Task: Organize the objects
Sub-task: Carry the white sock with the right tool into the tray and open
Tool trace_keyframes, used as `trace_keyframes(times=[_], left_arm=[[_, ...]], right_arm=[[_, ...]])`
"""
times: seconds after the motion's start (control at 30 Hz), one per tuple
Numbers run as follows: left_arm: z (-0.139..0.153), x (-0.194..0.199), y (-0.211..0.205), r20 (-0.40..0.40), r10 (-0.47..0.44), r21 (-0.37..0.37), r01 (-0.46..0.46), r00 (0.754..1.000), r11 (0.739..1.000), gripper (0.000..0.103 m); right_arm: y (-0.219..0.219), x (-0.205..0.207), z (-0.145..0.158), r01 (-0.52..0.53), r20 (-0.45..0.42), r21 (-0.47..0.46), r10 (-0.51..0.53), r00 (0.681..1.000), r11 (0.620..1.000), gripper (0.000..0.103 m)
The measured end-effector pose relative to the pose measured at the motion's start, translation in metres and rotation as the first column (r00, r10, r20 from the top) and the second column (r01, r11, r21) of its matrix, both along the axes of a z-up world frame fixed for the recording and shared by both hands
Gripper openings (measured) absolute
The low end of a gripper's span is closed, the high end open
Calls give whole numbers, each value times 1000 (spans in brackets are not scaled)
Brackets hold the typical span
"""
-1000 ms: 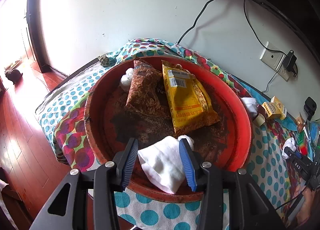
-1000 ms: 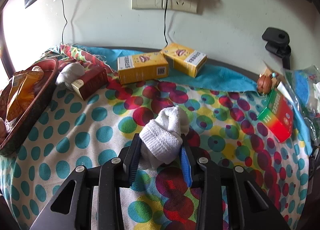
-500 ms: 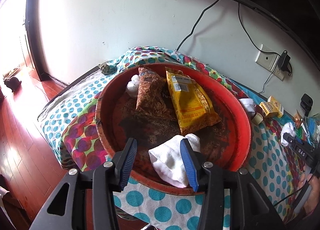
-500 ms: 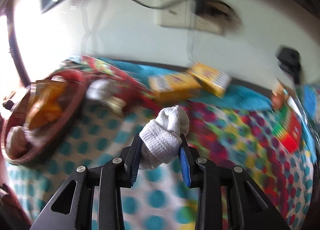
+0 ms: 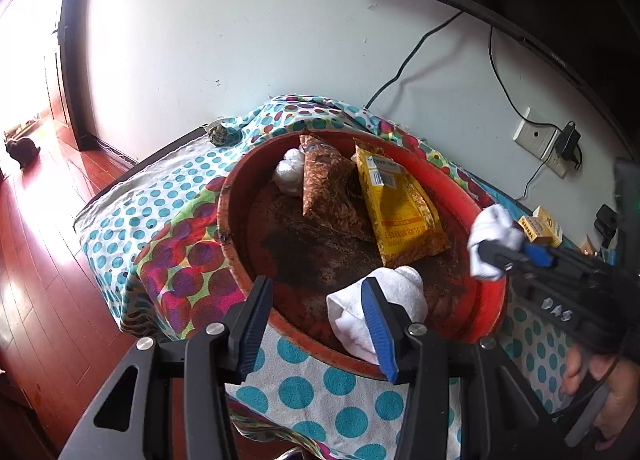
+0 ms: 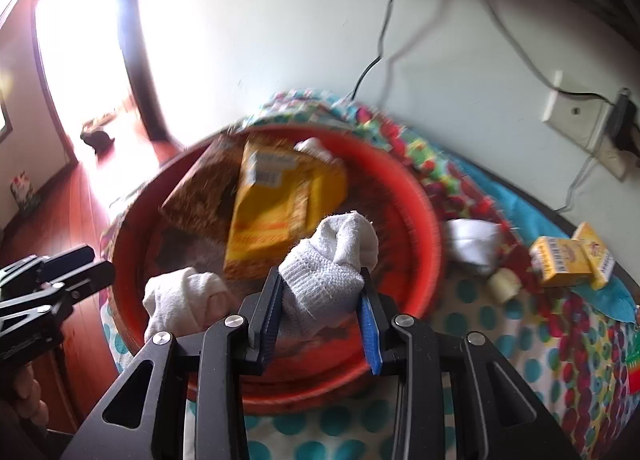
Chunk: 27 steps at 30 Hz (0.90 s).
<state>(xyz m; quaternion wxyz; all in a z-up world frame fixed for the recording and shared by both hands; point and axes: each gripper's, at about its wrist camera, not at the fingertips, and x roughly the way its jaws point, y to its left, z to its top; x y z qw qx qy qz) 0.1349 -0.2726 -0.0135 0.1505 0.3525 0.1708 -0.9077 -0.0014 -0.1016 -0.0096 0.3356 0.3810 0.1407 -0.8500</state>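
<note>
A red basin (image 5: 236, 260) (image 6: 424, 227) stands on the dotted cloth. In it lie a brown bag (image 5: 328, 187) (image 6: 196, 199), a yellow bag (image 5: 396, 211) (image 6: 280, 203) and a small white sock ball (image 5: 290, 175) at the far side. A white sock bundle (image 5: 384, 300) (image 6: 184, 296) rests against the near rim. My left gripper (image 5: 316, 292) (image 6: 60, 280) is open and empty, with that bundle just beyond its right finger. My right gripper (image 6: 320, 284) (image 5: 504, 256) is shut on another rolled white sock (image 6: 332, 256) (image 5: 490, 244) and holds it over the basin's right edge.
Right of the basin, one more white sock (image 6: 472, 240), a small cream roll (image 6: 502, 284) and two yellow boxes (image 6: 568, 260) (image 5: 540, 225) lie on the cloth. A wall socket (image 5: 540, 139) with cables is behind. The table edge and wooden floor (image 5: 48, 260) are at left.
The left gripper drew back and left; the sock that was between its fingers now lies in the basin outside them. The right gripper swung left with its sock from the open cloth to the basin.
</note>
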Motion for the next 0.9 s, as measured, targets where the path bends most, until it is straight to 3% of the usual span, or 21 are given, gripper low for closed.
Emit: trace_keyframes(times=[0.3,0.5,0.63,0.73,0.9], left_arm=[[-3,2,-11,-24,11,30,-11,1000,1000,49],[-3,2,-12,-26,12,28,-11,1000,1000,49],[-3,3,-14,-33,19,35,-17,999,999,49],[-4,2,-14,-32,19,46,-18,999,999,49],[-3,3,-13,-40,17,47,-15,999,999,49]], right_arm=[[-30,12,-21,-25,45,82,21,999,996,33],[-30,14,-20,-21,41,62,18,999,998,40],[-8,11,-7,14,11,-7,-14,1000,1000,55],[16,5,2,66,-14,-37,-67,998,997,56],[65,-29,2,249,-24,-10,-249,968,968,56]])
